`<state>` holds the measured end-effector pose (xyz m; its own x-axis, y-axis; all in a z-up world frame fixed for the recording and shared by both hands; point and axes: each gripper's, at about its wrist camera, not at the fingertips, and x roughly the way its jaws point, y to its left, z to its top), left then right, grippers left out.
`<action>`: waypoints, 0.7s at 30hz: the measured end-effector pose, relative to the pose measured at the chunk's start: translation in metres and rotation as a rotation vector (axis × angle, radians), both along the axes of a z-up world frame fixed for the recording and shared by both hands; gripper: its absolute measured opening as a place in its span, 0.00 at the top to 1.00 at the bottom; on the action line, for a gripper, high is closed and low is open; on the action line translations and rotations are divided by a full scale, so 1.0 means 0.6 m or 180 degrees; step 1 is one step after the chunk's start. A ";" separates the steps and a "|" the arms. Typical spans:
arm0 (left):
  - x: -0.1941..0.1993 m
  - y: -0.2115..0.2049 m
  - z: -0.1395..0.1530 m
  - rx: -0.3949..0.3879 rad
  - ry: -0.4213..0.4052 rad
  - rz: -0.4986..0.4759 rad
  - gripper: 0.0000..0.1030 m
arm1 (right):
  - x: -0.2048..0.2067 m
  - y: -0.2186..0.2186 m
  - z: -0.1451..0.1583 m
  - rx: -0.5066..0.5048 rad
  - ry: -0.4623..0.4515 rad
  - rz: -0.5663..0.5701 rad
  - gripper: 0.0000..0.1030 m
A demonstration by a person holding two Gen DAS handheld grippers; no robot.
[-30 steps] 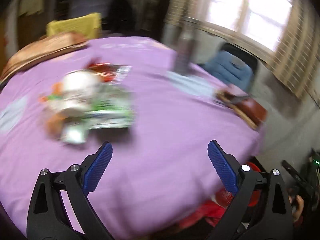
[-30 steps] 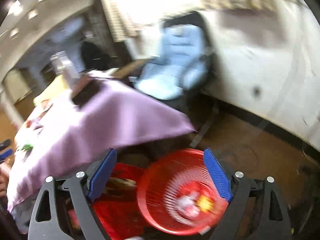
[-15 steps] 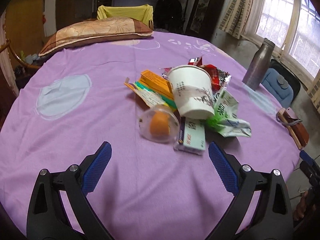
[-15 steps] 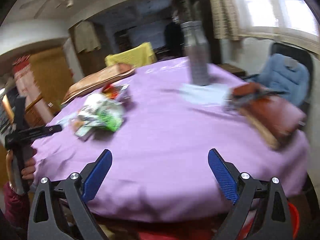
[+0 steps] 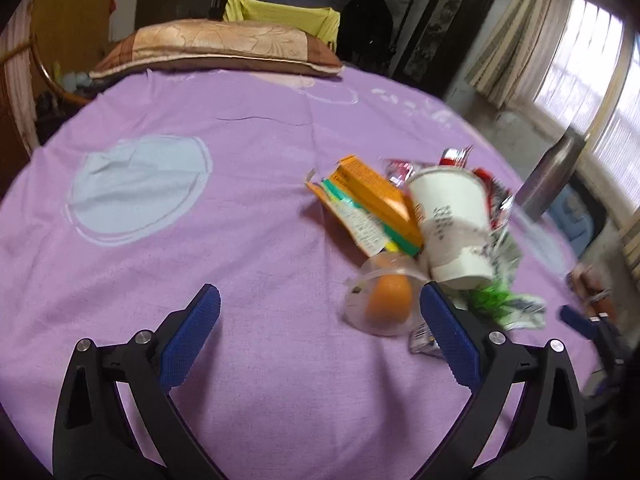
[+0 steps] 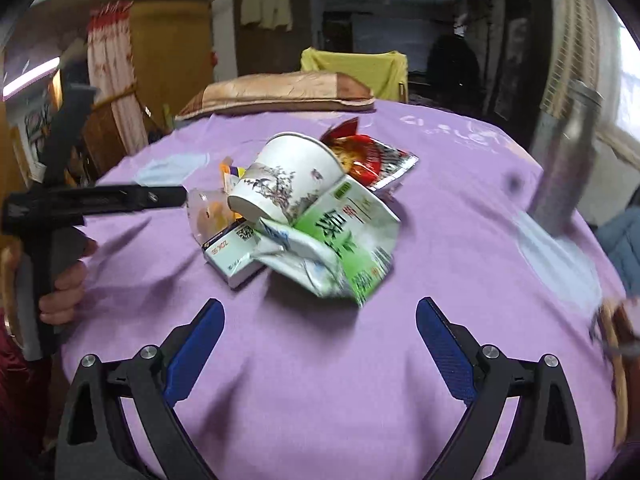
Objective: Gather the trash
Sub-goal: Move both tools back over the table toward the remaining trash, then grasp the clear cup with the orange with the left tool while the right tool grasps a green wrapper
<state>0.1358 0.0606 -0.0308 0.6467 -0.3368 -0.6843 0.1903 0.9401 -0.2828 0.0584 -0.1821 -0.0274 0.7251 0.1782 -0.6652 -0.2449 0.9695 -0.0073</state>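
Lying in a loose heap on the purple tablecloth, the trash waits to be collected: a white paper cup tipped on its side across a crumpled green-and-white carton, a red snack wrapper behind it, a small white box beneath, orange packaging at the far side and a clear plastic tub holding something orange. The right gripper hovers short of the carton, jaws spread wide with nothing between them. The left gripper, approaching from the other side, has just widened its jaws; it too is empty, one blue pad just beside the tub, though whether they touch cannot be told. A steel bottle stands near the table's edge, apart from the heap, and a long cushion lies at the far rim.

The heap looks unstable. A pinch on the carton would likely roll the cup off it, and the tub's smooth, rounded wall may squirt from the pads. With both grippers converging on one pile, they could also collide, or drag the cloth toward the bottle.
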 end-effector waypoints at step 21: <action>0.024 0.003 -0.022 -0.0654 0.0421 -0.0388 0.06 | 0.021 -0.071 -0.018 0.0015 -0.0066 -0.0377 0.78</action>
